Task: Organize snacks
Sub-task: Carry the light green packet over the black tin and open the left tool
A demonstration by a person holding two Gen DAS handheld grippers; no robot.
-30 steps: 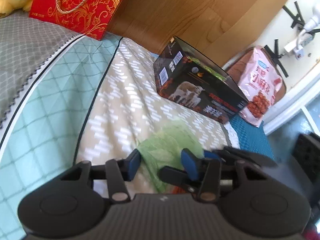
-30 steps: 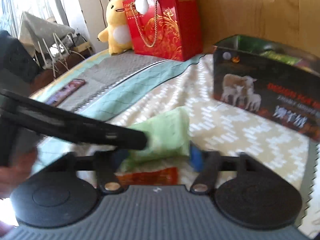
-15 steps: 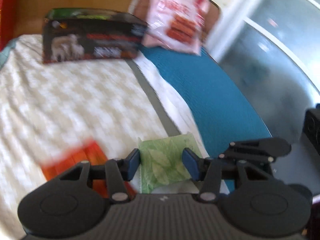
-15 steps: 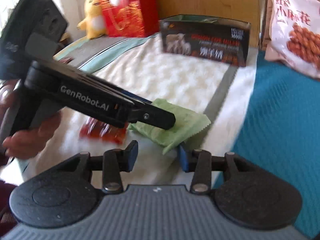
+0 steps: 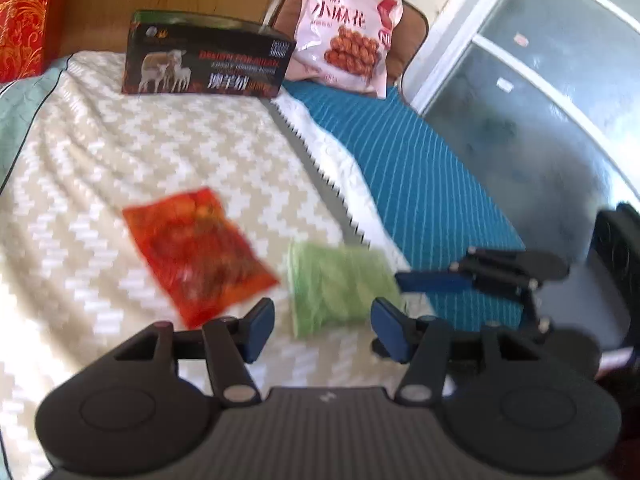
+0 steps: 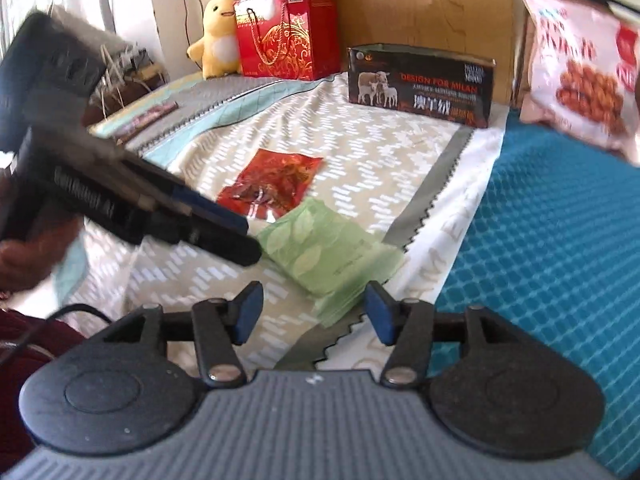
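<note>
A: Where are the snacks?
B: The green leaf-print packet (image 5: 340, 286) lies flat on the bedspread (image 5: 120, 168), the red packet (image 5: 198, 250) just left of it.
A: And the grippers?
B: The left gripper (image 5: 322, 330) and right gripper (image 6: 312, 312) both gape wide, holding nothing.

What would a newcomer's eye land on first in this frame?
Two flat packets lie side by side mid-bedspread: a red snack packet and a green leaf-print packet nearer the cameras. Behind them an open black box with sheep on it stands by the wooden headboard, with a big pink snack bag to its right. Both claws are open and hold nothing.
</note>
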